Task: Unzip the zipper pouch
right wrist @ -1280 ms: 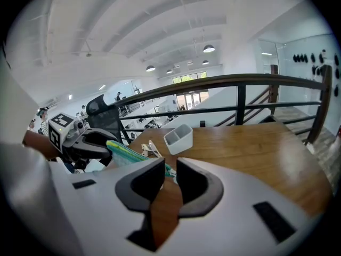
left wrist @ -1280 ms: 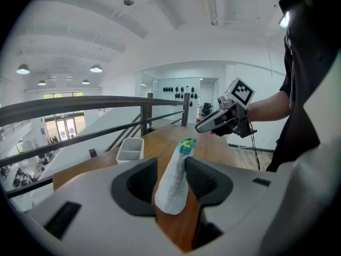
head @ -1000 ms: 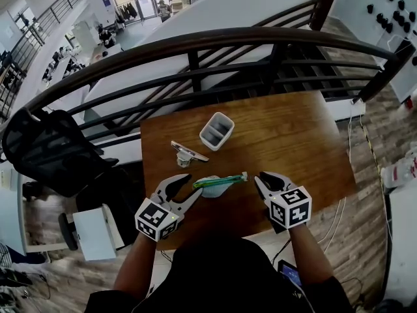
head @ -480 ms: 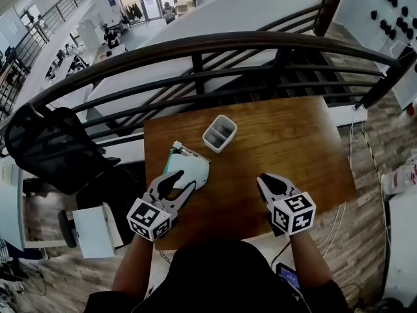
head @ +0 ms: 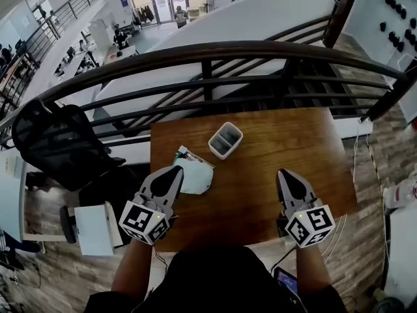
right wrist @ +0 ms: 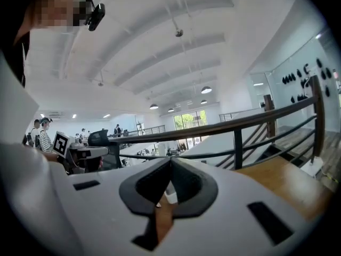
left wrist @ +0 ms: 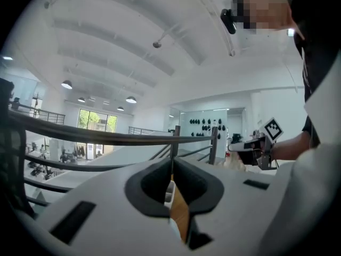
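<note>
Both left gripper [head: 174, 170] and right gripper [head: 284, 174] show jaws just pressed together on nothing, the zipper pouch [head: 196, 178] lying loose near the table's [head: 280, 142] left edge; zip unreadable, we judge regripping or completion.

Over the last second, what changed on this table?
The pouch, which stood on edge between the grippers before, now lies flat on the table, free of both. The left gripper and right gripper closed empty and lifted. The white cup stayed put.
</note>
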The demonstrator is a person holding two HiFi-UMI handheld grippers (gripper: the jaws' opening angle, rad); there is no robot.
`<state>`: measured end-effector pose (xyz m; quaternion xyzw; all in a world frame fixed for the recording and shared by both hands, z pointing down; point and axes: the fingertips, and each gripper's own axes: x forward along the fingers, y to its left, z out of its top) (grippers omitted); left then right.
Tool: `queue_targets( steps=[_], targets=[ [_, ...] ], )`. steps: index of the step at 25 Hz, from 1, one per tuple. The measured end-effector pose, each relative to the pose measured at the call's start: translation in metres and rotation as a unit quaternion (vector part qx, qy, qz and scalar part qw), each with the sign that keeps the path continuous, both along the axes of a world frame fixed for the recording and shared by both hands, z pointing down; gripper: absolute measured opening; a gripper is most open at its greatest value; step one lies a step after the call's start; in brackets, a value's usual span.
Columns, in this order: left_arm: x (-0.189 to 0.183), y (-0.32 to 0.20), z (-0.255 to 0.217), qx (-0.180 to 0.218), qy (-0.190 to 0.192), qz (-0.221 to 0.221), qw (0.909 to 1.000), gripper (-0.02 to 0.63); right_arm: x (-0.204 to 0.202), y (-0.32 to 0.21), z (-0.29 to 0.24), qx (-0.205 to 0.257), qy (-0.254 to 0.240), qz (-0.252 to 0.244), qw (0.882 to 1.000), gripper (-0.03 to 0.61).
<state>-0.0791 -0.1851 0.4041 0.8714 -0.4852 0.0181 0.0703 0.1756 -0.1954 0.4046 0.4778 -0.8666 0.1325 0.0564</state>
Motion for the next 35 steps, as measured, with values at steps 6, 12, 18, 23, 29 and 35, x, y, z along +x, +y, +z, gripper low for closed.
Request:
queue_targets(
  steps=[6,12,18,23,29,35],
  targets=[
    [-0.015,0.007,-0.034,0.032,0.015,-0.038,0.9987,0.015,0.01,0.001,-0.029,0.056,-0.013,0.001,0.998,-0.005],
    [-0.021,0.015,-0.036,0.04,0.022,-0.066,0.9968,0.015,0.019,-0.004,-0.024,0.069,-0.007,-0.005,0.998,-0.006],
    [-0.02,0.024,-0.026,0.041,0.017,-0.089,0.9951,0.015,0.021,-0.006,-0.015,0.071,-0.002,-0.013,0.997,-0.008],
    [-0.024,0.023,-0.022,0.033,0.027,-0.096,0.9944,0.014,0.019,-0.01,-0.011,0.065,0.002,-0.022,0.998,-0.008],
    [-0.02,0.022,-0.016,0.023,0.025,-0.092,0.9952,0.013,0.019,-0.008,-0.011,0.061,0.003,-0.027,0.998,-0.008],
    [-0.021,0.024,-0.01,0.017,0.026,-0.085,0.9959,0.014,0.01,-0.004,-0.008,0.056,0.006,-0.035,0.998,-0.008]
  ],
)
